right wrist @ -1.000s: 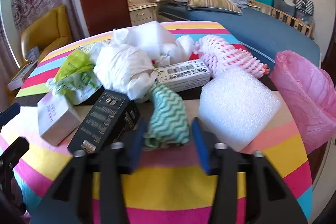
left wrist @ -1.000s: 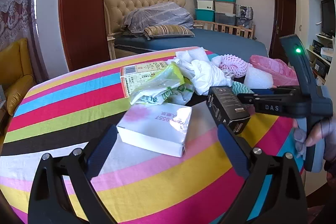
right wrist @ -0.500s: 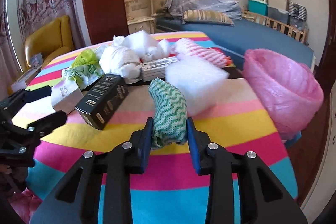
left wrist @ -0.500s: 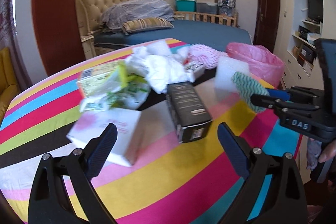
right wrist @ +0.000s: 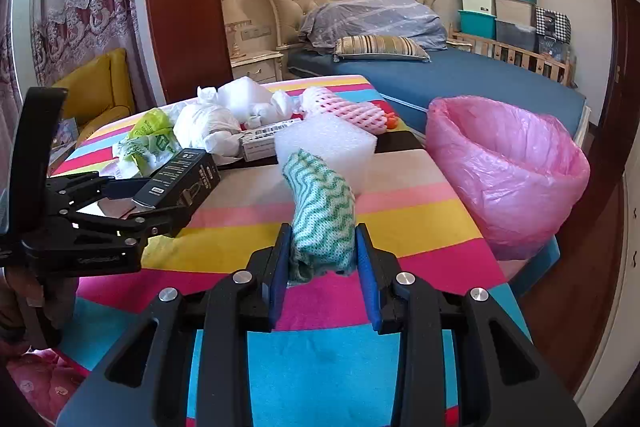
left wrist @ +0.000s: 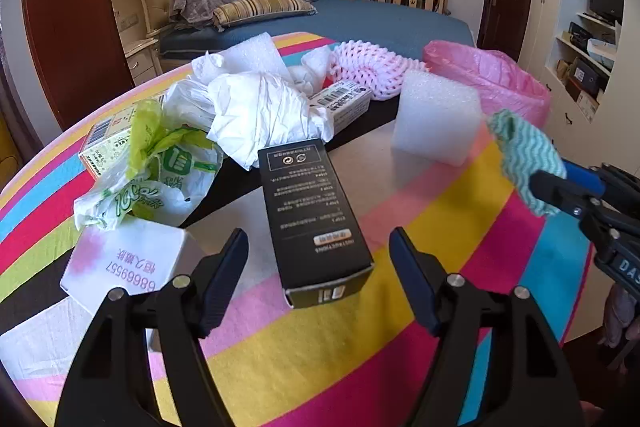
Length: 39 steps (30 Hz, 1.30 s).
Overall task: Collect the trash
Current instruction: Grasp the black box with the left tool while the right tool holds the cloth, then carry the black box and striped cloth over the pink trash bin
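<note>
Trash lies heaped on a table [left wrist: 460, 239] under a striped cloth, and going from left to right in the left wrist view it begins with a white box [left wrist: 124, 261] printed with purple digits at the near left, touching a crumpled green-and-white plastic bag [left wrist: 152, 171] that lies over a flat carton [left wrist: 108, 131]. Next comes a wad of white paper [left wrist: 260, 111], with a slab of white foam [left wrist: 256, 53] behind it and a barcoded box [left wrist: 342, 103] poking out beside it. A black box [left wrist: 312, 215] lies lengthwise toward the camera, its near end between the fingers of the left claw [left wrist: 318, 281]; those jaws are closing around it, but gaps show on both sides and the pads do not press it. Behind, a pink foam net [left wrist: 368, 69] rests near the far edge. A white foam block [left wrist: 436, 115] stands to the right of the black box, apart from it. Farther right, the right claw [right wrist: 322, 261] is clenched on a green zigzag cloth [right wrist: 322, 211], held clear above the table; a hand behind it is only partly visible. At the far right, just off the table's edge, a bin lined with a pink bag [right wrist: 508, 163] stands open-mouthed, with the blue bed [right wrist: 460, 75] behind it.
</note>
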Motion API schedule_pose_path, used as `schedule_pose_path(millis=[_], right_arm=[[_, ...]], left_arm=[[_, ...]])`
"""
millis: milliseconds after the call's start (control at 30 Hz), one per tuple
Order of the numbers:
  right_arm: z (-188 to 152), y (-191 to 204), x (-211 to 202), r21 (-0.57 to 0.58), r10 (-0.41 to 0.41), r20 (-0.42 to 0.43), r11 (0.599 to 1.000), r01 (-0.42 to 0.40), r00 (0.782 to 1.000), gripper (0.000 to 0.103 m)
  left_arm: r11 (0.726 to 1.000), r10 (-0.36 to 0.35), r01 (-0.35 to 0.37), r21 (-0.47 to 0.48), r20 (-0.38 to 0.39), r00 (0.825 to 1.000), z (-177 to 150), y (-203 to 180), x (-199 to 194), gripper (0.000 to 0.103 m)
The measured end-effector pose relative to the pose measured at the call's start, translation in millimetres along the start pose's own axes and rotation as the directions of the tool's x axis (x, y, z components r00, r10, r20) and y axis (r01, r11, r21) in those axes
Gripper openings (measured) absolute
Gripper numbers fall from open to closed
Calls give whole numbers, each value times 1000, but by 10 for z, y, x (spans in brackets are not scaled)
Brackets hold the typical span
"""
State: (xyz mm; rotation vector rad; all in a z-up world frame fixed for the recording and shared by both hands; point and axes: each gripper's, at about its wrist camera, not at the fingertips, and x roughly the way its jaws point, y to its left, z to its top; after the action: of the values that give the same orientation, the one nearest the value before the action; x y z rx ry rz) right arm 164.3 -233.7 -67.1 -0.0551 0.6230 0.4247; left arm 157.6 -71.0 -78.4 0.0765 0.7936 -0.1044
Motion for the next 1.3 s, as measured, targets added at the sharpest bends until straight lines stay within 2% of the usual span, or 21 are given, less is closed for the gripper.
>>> schedule_pose_path(millis=[200, 267, 333, 500, 733, 967, 1300], right_arm=[[-7, -34, 7, 13, -14, -2, 1000, 14, 1000, 32], [-1, -19, 8, 13, -16, 0, 1000, 16, 1000, 32], [8, 3, 5, 8, -20, 2, 1000, 20, 1000, 32], [19, 30, -15, 3, -23, 12, 1000, 23, 1000, 32], [20, 6, -46, 16, -28, 29, 1000, 27, 999, 32], [34, -76, -107, 37, -45, 52, 998, 43, 998, 32], [26, -232, -136, 69, -66, 59, 996, 62, 996, 32]], left_arm=[[1000, 6, -5, 18, -23, 1000, 46, -47, 88, 57], [1000, 2, -2, 14, -35, 999, 63, -49, 120, 45], [1000, -14, 14, 4, -31, 999, 66, -22, 120, 38], [1000, -7, 8, -9, 63, 998, 27, 17, -87, 38], [1000, -10, 14, -26, 149, 989, -13, -1, -292, 38], [999, -34, 39, -20, 203, 979, 28, -67, -364, 39], [998, -69, 64, 28, 234, 970, 69, -294, -385, 39]])
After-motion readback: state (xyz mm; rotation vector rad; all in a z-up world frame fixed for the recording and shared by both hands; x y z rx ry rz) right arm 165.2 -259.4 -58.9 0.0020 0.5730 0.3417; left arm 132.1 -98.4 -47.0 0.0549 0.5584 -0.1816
